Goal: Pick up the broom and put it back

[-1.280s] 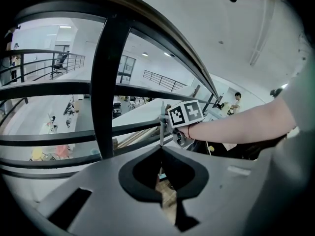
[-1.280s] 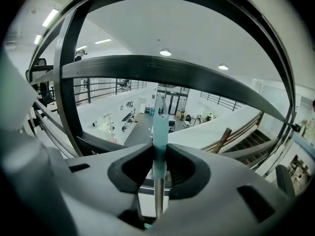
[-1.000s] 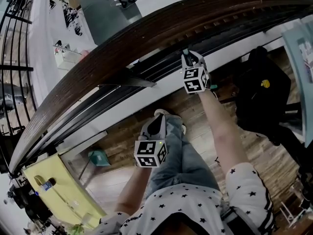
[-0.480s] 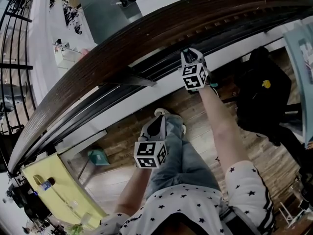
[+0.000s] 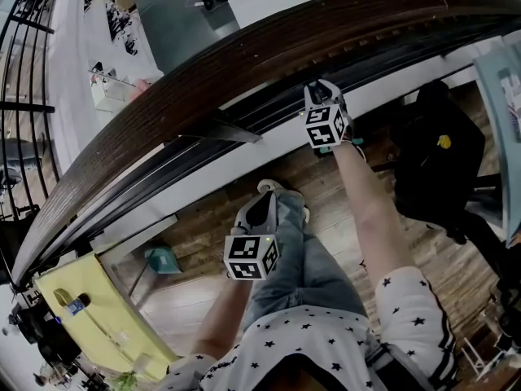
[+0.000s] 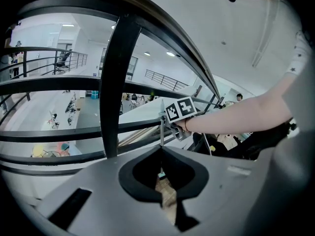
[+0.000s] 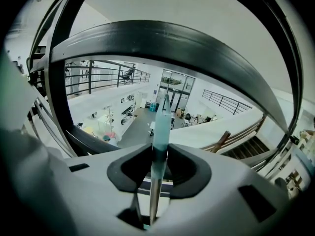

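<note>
While right arm (image 5: pixel 370 210) stretches forward, right gripper (image 5: pixel 316 93) eases open on broom handle (image 7: pixel 161 127); left gripper (image 5: pixel 262 206) closed

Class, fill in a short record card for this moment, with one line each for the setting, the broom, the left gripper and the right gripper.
Setting: a person stands on a wood floor at a dark railing
Broom: teal-gripped handle, roughly upright, beside the railing
Left gripper: held low, jaws together, nothing between them
Right gripper: raised at the railing; jaws have just been opening, the handle between them, pads touching it
</note>
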A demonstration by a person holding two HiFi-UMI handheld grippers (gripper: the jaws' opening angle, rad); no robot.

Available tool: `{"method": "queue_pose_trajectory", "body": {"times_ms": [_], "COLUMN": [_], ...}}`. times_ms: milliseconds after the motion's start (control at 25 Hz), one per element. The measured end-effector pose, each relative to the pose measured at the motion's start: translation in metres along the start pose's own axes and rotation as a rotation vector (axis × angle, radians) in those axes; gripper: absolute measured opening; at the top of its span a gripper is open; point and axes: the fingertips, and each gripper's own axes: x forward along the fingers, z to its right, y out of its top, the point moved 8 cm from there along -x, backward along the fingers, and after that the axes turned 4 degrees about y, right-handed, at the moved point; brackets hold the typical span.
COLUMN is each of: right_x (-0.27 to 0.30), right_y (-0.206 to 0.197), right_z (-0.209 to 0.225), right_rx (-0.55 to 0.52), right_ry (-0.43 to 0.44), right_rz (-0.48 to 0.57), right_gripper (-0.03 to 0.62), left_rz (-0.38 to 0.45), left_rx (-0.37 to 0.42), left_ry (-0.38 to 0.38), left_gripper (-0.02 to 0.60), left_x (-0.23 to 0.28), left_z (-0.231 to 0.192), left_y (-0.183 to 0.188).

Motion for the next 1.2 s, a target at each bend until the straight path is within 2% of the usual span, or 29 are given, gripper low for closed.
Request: {"method": "queue_pose_trajectory", "body": {"times_ms": [160,560,800,1080,1200], "right_x": [0.001,-0.025,-0.061,-0.121,-0.149], "right_y": [-0.002,0.002,0.004,0.008,0.01], "right_z": [0.0,-0.002,-0.008,-0.019,-0.025], "right_rx": [0.006,0.036,0.07,0.16,0.159], "right_ry": [0.025,0.023,0.031,0.037,0.034], "right_rz": [-0.022,0.005,0.032,0.117,0.143], "right_gripper": [0.158,0.165,0.14,0.079,0.055], "left_rz": [0.004,0.024,0.039,0.057,0.062], "left_rx": [-0.001,-0.008,-0.006,-0.001,0.006], "left_ry": [-0.002,-0.011,-0.026,-0.045,-0.052], "left_gripper": [0.011,0.011,0.011,0.011,0.011], "left_x": [0.002,-0.004,-0.009,-0.023,-0.028], "left_z": [0.001,0.007,0.016,0.024,0.028], "left_y": [0.001,0.007,0.011,0.016,0.017]}}
